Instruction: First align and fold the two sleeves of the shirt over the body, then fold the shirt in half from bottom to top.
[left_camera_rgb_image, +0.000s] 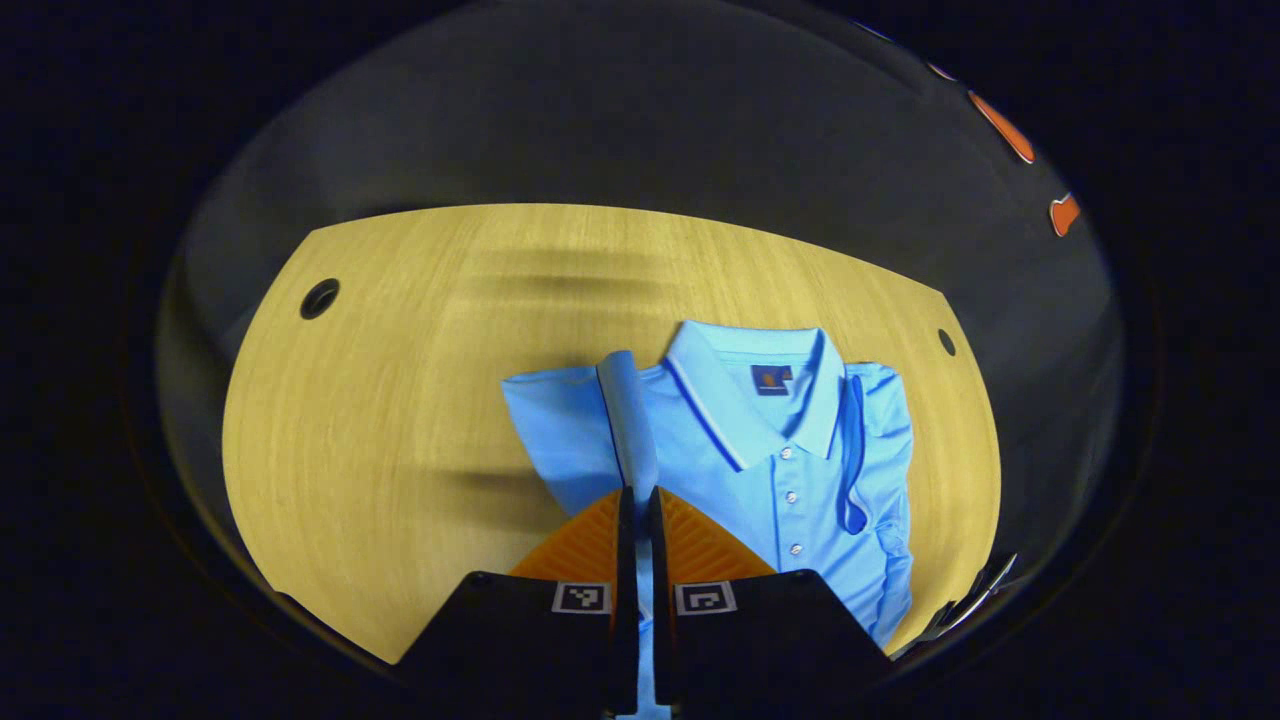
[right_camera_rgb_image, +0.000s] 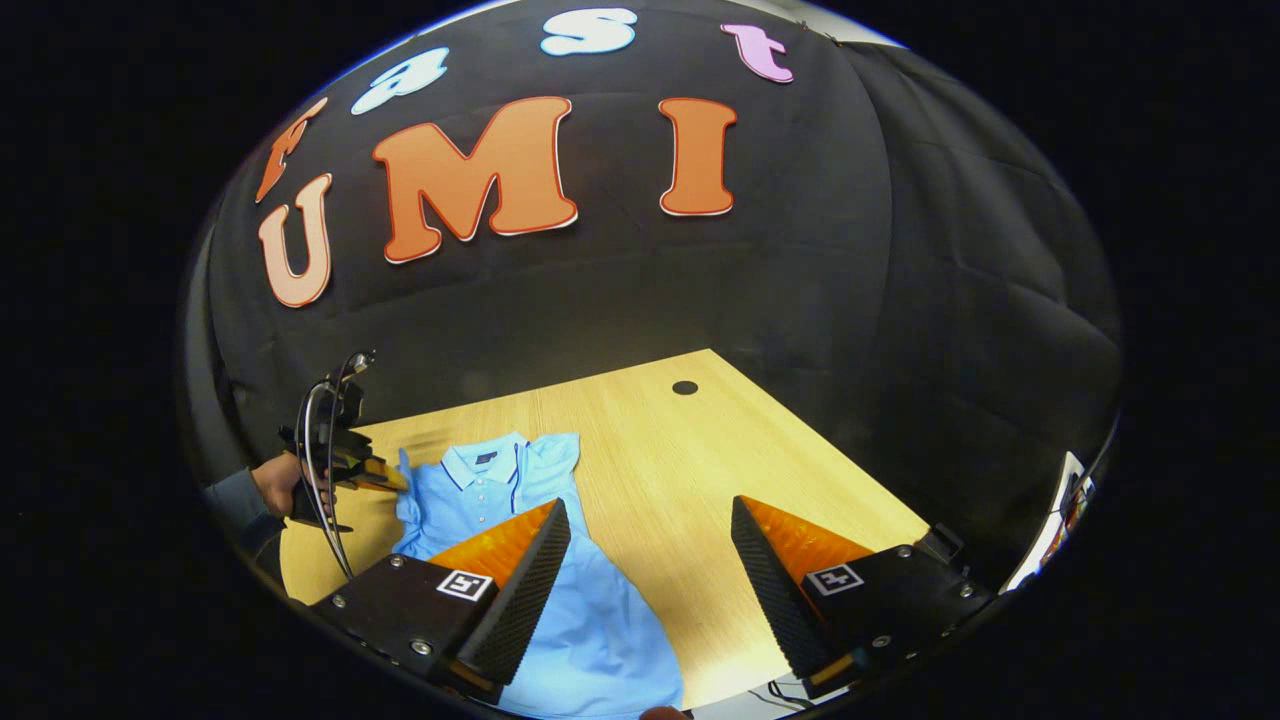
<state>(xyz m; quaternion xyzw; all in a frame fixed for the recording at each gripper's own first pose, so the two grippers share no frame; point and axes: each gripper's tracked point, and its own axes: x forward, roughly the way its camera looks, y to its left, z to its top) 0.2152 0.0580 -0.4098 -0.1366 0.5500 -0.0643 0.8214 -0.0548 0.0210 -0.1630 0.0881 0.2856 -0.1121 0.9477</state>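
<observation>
We see the light blue shirt (left_camera_rgb_image: 770, 460) lying face up on the wooden counter (left_camera_rgb_image: 400, 420), the left gripper (left_camera_rgb_image: 638, 500) with its jaws pinched on a sleeve (left_camera_rgb_image: 628, 420), and the right gripper (right_camera_rgb_image: 650, 540) hovering, jaws wide apart and empty.

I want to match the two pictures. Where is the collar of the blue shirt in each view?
Left gripper view: the collar lies right of centre, above the closed fingers.
Right gripper view: the collar lies left of centre, beside the far left gripper.
Shared landmark: the button placket.
</observation>
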